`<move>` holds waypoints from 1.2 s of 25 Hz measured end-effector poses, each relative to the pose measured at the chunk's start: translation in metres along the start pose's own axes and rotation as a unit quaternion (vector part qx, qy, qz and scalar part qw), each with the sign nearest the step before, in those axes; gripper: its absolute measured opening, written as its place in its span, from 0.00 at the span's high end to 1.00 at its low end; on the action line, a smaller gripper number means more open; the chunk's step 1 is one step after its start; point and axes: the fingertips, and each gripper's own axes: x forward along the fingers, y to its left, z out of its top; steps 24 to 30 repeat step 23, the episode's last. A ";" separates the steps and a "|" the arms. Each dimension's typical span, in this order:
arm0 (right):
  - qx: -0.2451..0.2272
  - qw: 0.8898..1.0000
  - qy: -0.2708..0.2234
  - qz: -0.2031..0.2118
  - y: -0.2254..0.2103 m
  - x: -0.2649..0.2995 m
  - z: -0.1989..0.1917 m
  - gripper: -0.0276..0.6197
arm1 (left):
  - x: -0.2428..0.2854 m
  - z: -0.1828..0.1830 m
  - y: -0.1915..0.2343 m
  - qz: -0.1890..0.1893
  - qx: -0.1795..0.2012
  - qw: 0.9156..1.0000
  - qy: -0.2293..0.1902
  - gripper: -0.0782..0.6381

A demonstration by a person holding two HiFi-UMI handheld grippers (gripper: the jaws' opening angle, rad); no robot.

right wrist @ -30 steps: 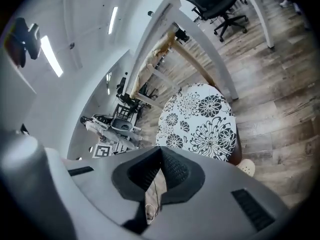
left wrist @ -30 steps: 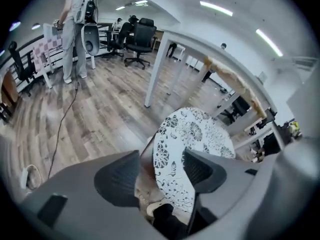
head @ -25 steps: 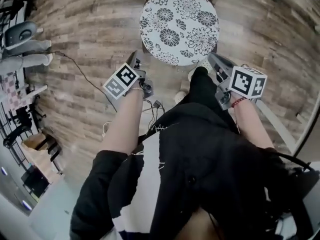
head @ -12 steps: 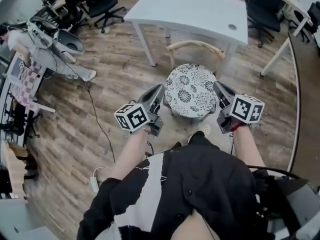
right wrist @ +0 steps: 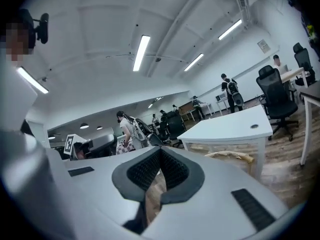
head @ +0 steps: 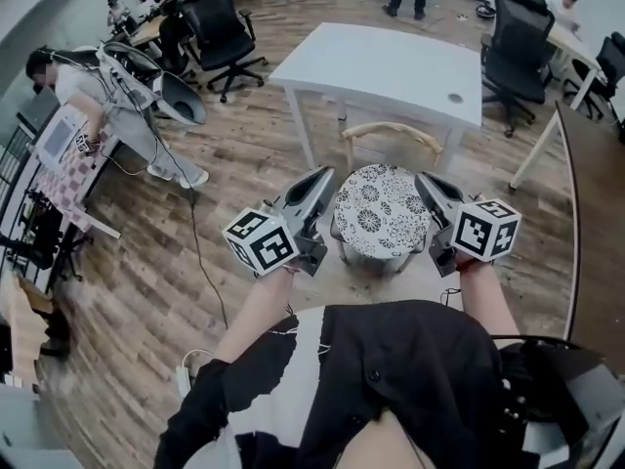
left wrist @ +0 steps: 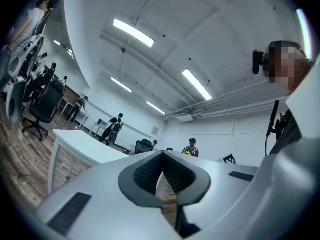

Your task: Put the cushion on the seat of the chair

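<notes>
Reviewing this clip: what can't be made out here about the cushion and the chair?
- Head view: the chair seat is hidden under the floral cushion, so whether the cushion lies flat on it cannot be told.
- Left gripper view: it is tilted up toward the ceiling, so neither cushion nor chair is in frame.
- Right gripper view: only the chair backrest shows. The gripper's own body blocks the cushion.

Wood floor [head: 244, 179] carries chair [head: 391, 128], white table [head: 391, 66], office chairs [head: 220, 32].
</notes>
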 end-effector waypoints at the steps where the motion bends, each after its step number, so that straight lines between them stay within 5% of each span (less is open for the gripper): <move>1: -0.009 1.000 0.002 0.002 0.001 -0.002 0.002 0.93 | -0.001 0.001 -0.003 0.001 0.006 1.000 -0.002 0.87; 16: -0.056 0.998 0.025 0.018 0.001 -0.022 0.048 0.93 | 0.007 0.021 -0.035 0.033 0.018 0.999 -0.018 0.87; 30: -0.046 0.998 0.026 0.020 0.006 -0.029 0.041 0.93 | -0.010 0.025 -0.044 0.049 0.023 0.998 -0.019 0.87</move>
